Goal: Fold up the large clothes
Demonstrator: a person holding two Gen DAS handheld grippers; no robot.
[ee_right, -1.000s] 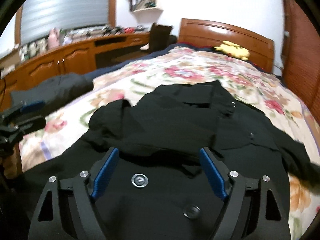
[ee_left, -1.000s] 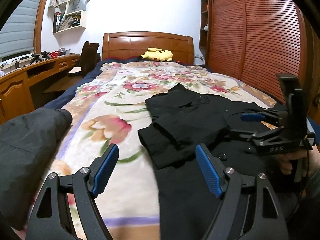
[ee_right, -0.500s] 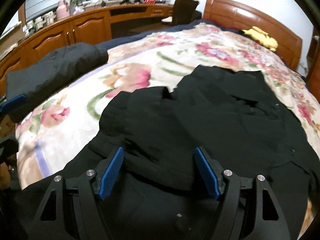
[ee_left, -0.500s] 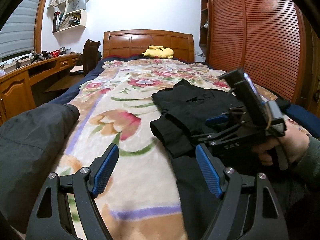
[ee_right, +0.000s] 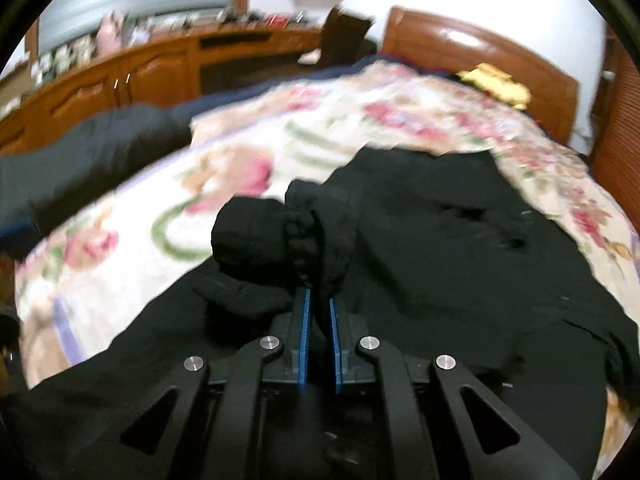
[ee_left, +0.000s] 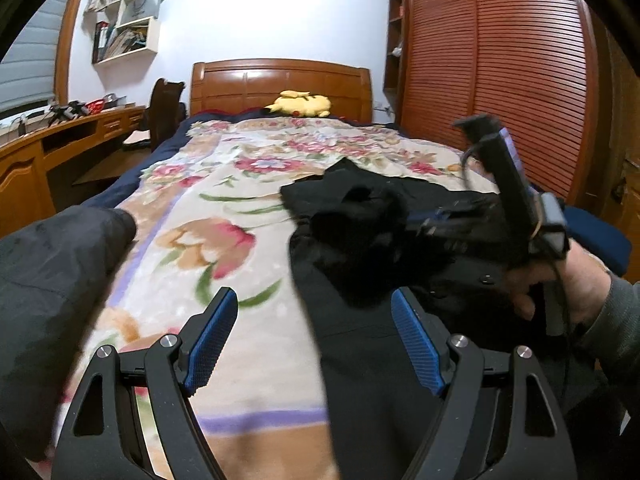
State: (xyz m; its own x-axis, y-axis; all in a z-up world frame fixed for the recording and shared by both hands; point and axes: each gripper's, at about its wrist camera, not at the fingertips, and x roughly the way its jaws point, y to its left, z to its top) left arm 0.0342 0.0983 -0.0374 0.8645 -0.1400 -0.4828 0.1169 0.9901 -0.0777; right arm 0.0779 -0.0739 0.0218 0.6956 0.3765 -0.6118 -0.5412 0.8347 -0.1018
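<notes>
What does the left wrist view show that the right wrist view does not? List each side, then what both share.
Left wrist only: the open left tool with nothing between its blue pads, the red slatted wardrobe doors, and the hand holding the right tool.

Right wrist only: the right tool shut on a bunched fold of the black garment.

Both: the black garment, floral blanket, yellow plush toy and wooden headboard.

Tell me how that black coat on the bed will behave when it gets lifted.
Likely floppy: the black coat bunches where the right hand-held gripper pinches it. Probably drapes and drags, since most still lies on the floral blanket. Thick folds suggest some weight.
</notes>
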